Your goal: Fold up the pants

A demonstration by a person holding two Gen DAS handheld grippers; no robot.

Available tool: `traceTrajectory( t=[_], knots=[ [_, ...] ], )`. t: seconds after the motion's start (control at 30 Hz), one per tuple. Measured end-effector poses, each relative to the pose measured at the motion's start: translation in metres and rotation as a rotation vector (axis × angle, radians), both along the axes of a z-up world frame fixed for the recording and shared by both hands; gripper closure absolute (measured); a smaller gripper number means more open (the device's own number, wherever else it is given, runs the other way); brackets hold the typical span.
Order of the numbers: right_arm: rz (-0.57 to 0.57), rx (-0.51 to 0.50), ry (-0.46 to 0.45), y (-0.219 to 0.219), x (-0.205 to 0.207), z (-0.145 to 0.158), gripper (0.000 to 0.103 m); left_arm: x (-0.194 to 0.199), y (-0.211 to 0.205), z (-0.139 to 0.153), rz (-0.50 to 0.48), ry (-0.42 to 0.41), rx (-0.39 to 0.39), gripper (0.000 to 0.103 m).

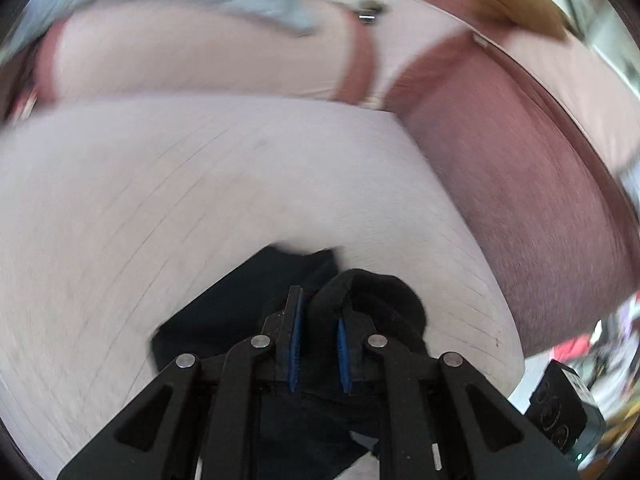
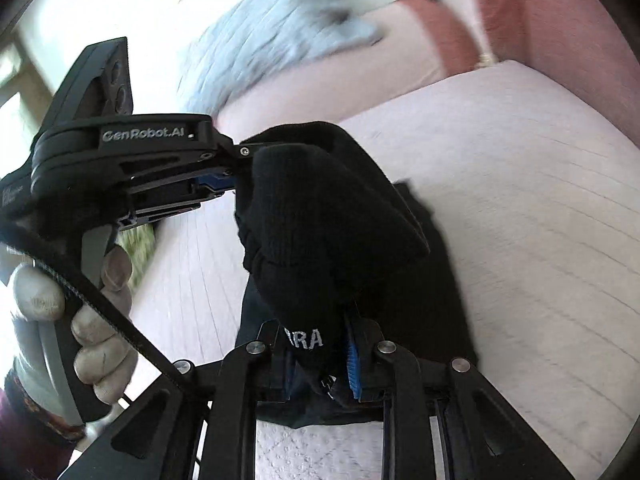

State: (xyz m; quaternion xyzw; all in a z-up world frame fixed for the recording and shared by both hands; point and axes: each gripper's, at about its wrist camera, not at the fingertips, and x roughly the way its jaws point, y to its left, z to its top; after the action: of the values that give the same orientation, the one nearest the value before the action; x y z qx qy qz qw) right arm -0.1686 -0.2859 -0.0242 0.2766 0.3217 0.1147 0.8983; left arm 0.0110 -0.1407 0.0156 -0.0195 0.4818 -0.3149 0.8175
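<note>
Left gripper (image 1: 318, 336): fingers nearly together, clamped on a thick fold of the black pants (image 1: 372, 296). Cloth bulges over the right finger and fills the gap between the blue pads (image 1: 297, 344).

Right gripper (image 2: 320, 356): fingers closed on another part of the same pants (image 2: 320, 216). Knit cuff with white lettering "ARA" sits pinched between them; blue pad visible on the right finger only, left one is covered by cloth.

In the right wrist view the left gripper (image 2: 236, 176) comes in from the left, "GenRobot.AI" on its body, fingertips buried in the bunched fabric. The two grippers are close together, both on the same bunch, which is lifted off the bed. The person's left hand (image 2: 80, 312) in a pale glove wraps the handle at lower left.

The rest of the pants hangs and trails down toward the bed, a darker panel lying under the raised bunch.

Under everything: bed with a pale pink quilted cover (image 1: 200, 184), stitched lines across it. Beyond it a reddish-brown upholstered headboard or bed frame (image 1: 520, 184), can't tell which. A light blue-grey blanket (image 2: 272, 36) lies bunched at the far end, well apart from the pants. Both views are motion-blurred, background detail unreadable.
</note>
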Motion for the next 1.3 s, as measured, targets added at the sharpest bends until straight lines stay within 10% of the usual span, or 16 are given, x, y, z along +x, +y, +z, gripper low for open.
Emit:
traceTrajectory(
  t=[0.23, 0.3, 0.63, 0.8, 1.13, 1.3],
  knots=[
    [0.153, -0.153, -0.030, 0.055, 0.009, -0.008, 0.055, 0.030, 0.096, -0.059, 0.183, 0.219, -0.220, 0.086],
    [0.207, -0.147, -0.055, 0.064, 0.004, -0.006, 0.035, 0.032, 0.113, -0.066, 0.204, 0.245, -0.280, 0.081],
    [0.334, -0.191, -0.077, 0.080, 0.005, -0.006, 0.028, 0.026, 0.173, -0.048, 0.317, 0.214, -0.356, 0.072],
    [0.362, -0.037, -0.097, 0.047, 0.000, 0.007, 0.027, 0.001, 0.138, -0.024, 0.208, 0.148, -0.304, 0.071],
    [-0.020, 0.137, -0.070, -0.070, -0.009, -0.003, 0.027, -0.020, 0.058, -0.052, 0.099, 0.118, -0.184, 0.067],
    [-0.078, 0.261, -0.028, -0.092, -0.007, -0.020, 0.026, -0.008, 0.077, -0.078, 0.143, 0.186, -0.283, 0.068]
  ],
)
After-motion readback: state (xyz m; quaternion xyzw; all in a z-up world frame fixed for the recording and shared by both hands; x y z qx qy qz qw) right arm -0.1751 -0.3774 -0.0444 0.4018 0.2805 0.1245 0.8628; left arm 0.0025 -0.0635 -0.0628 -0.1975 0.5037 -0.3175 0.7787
